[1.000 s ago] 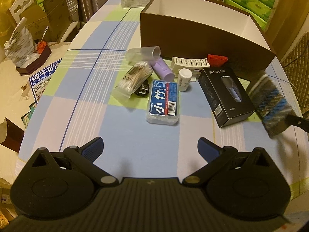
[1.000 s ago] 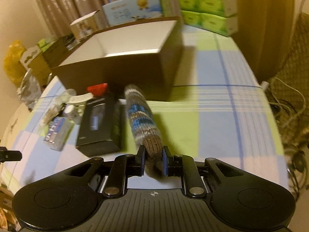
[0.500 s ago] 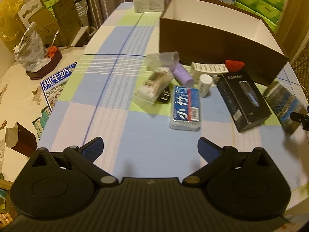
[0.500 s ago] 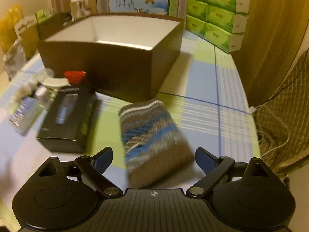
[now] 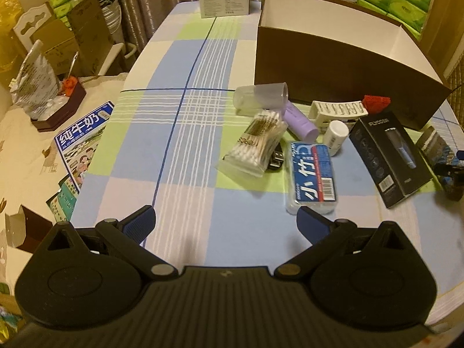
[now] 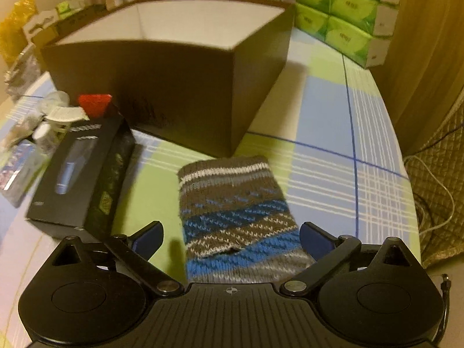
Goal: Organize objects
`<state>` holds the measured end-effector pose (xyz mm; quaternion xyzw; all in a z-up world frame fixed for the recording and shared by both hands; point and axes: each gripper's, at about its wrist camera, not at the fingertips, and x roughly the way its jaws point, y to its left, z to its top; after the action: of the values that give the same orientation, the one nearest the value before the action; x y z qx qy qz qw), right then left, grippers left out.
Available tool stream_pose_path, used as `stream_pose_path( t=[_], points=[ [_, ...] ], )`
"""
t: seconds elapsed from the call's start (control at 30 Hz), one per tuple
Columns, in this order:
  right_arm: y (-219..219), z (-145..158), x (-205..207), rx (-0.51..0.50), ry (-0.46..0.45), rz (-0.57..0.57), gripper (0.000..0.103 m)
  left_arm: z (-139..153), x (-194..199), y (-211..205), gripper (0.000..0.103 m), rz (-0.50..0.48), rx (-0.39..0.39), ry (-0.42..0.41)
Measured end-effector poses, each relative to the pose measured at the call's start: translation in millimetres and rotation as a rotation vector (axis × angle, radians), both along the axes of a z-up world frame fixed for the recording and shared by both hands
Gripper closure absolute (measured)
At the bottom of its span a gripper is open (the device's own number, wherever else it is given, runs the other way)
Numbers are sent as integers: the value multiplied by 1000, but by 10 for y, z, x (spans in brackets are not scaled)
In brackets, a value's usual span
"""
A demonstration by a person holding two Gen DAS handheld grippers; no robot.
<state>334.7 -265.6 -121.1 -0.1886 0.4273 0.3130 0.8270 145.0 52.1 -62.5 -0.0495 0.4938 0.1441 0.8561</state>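
Right claw (image 6: 231,236): released, jaws spread wide; nothing is gripped.
Sock (image 6: 236,217): striped knit in brown, blue and grey, lying flat on the tabletop (image 6: 324,110) between the right claw's blue pads (image 6: 148,236); whether the pads touch it cannot be told.
Black box (image 6: 75,171): just left of the sock in the right wrist view, lying flat, a shaver pictured on its lid.
Brown box (image 6: 174,87): open-topped, white inside, standing beyond the sock and the black box.
Left claw (image 5: 224,221): released, jaws wide apart over bare checked cloth, gripping nothing.
Blue pack (image 5: 313,177): the nearest thing to the left claw, just beyond its right pad, lying flat.
Swabs (image 5: 256,143): a clear bag of cotton swabs left of the blue pack, partly over a small dark item.
White bottle (image 5: 335,137): on its side, between the blue pack and the black box.
Purple tube (image 5: 298,120): lying between the swabs and the white bottle.
Cup (image 5: 261,98): clear plastic, tipped on its side near the brown box's wall.
White clip (image 5: 337,110): against the brown box's foot, a red piece (image 5: 376,103) beside it.
Tissue packs (image 6: 345,11): green, stacked at the tabletop's far end beyond the brown box.
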Motion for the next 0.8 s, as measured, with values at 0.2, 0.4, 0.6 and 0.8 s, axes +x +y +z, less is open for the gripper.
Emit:
stream_pose_path(
  t=[0.2, 0.4, 0.6, 0.8],
  points=[
    [40, 3, -50, -24, -29, -25, 55, -78, 177, 136, 1, -62, -3, -3],
    [-99, 120, -176, 34, 9, -86, 80, -191, 452, 181, 9, -153, -9, -8],
    [-263, 133, -396, 79, 49, -192, 80, -320, 743, 203, 18, -259, -10, -9],
    [-319, 164, -444, 93, 63, -248, 80, -376, 1000, 314, 31, -326, -82, -7]
  ],
)
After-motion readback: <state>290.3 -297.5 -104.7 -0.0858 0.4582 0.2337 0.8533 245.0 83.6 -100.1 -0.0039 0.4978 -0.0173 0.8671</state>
